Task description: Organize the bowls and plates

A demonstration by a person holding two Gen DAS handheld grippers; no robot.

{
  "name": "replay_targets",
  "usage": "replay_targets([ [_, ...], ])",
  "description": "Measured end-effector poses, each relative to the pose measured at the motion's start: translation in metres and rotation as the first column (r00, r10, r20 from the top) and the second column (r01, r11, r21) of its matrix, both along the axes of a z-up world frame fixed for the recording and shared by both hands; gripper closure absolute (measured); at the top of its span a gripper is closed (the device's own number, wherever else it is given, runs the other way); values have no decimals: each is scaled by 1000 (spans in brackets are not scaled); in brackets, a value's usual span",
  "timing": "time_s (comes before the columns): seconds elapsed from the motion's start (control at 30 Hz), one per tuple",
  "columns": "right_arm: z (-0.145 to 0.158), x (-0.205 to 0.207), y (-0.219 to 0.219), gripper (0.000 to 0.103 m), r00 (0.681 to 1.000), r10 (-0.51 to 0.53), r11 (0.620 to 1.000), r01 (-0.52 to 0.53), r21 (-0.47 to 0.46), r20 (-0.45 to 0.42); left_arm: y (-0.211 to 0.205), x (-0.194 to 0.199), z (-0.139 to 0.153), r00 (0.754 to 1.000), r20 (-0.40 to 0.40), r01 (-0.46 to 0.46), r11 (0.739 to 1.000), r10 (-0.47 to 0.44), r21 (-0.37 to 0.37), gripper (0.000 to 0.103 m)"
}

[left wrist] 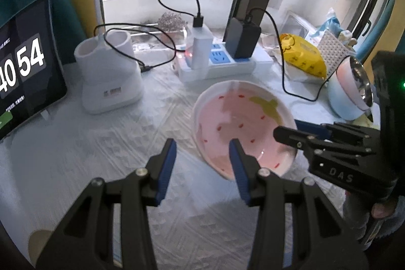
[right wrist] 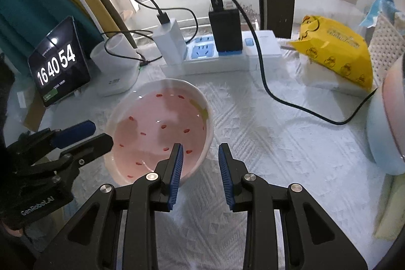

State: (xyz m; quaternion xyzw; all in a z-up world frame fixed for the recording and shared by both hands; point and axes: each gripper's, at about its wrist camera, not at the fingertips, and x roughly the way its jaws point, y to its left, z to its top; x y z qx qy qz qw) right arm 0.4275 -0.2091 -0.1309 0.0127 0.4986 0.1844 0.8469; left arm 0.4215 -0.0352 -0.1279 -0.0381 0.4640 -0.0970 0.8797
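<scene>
A white plate with a pink strawberry pattern lies flat on the white cloth. My left gripper is open and straddles the plate's left rim, one blue pad over the pink inside and one outside it. On the opposite side my right gripper is open astride the right rim in the same way. Neither pair of pads presses on the plate. Each gripper shows in the other's view, the right gripper and the left gripper. Stacked bowls, a pink one with a steel inside on a blue one, stand at the right.
At the back stand a power strip with a white and a black charger, a white holder and a tablet clock. A black cable crosses the cloth to the right. A yellow packet lies back right.
</scene>
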Motion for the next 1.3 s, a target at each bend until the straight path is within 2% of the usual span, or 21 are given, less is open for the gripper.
replay_targets([
  [0.37,-17,11,8,73,1000,19,1000,-19,23,-9,-6,14,-21,1000,-26,9,999,-8,33,66],
  [0.53,-26,13,14,73,999,34,999,-34,1,-5,-7,16,-24,1000,-21,11,1000,-10,30,71],
  [0.67,-32,12,17,81,999,39,999,-39,11,10,-9,17,-26,1000,-9,21,999,-21,36,77],
  [0.73,-32,11,17,85,999,38,999,-39,6,27,-13,16,-27,999,-8,37,998,-37,49,85],
  [0.9,-33,12,17,85,999,45,999,-46,17,30,-16,15,-26,1000,7,28,997,-28,68,87],
  [1.1,-23,5,17,91,995,68,997,-70,21,66,-10,12,-14,997,80,-12,995,4,97,87],
  [1.3,-9,1,21,94,992,70,997,-71,7,108,-9,7,1,990,138,-9,995,-5,102,87],
])
